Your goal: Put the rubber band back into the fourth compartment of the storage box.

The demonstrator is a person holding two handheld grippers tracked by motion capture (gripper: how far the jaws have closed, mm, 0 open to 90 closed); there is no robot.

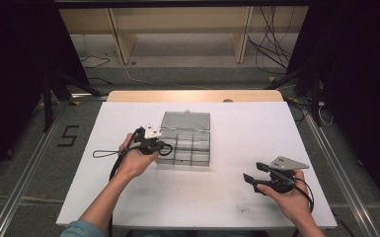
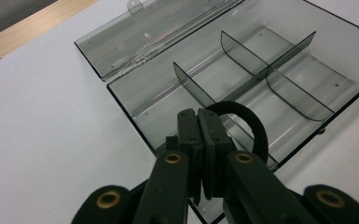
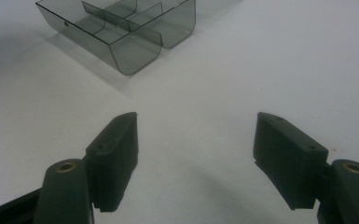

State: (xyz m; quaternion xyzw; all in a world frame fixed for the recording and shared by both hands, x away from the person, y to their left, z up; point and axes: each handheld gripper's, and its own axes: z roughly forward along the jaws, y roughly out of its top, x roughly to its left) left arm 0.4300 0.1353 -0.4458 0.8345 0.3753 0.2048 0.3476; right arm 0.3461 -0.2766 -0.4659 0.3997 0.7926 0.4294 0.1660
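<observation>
Black loop [image 2: 247, 122] pinched in closed left gripper [image 2: 200, 122] above compartment box [image 2: 279, 56]; right gripper [image 3: 196, 140] gapes wide, empty.

Both tongs are black with brass-ringed screws — the right tongs [image 1: 253, 174] carry a grey three-cornered plate; one teal sleeve [image 1: 81, 229] shows.

Smoky grey box [image 1: 185, 143], white table [image 1: 237, 197].
Black band [image 2: 247, 123] between the left gripper's [image 2: 197, 116] black jaws; right gripper [image 3: 196, 135] black too.
</observation>
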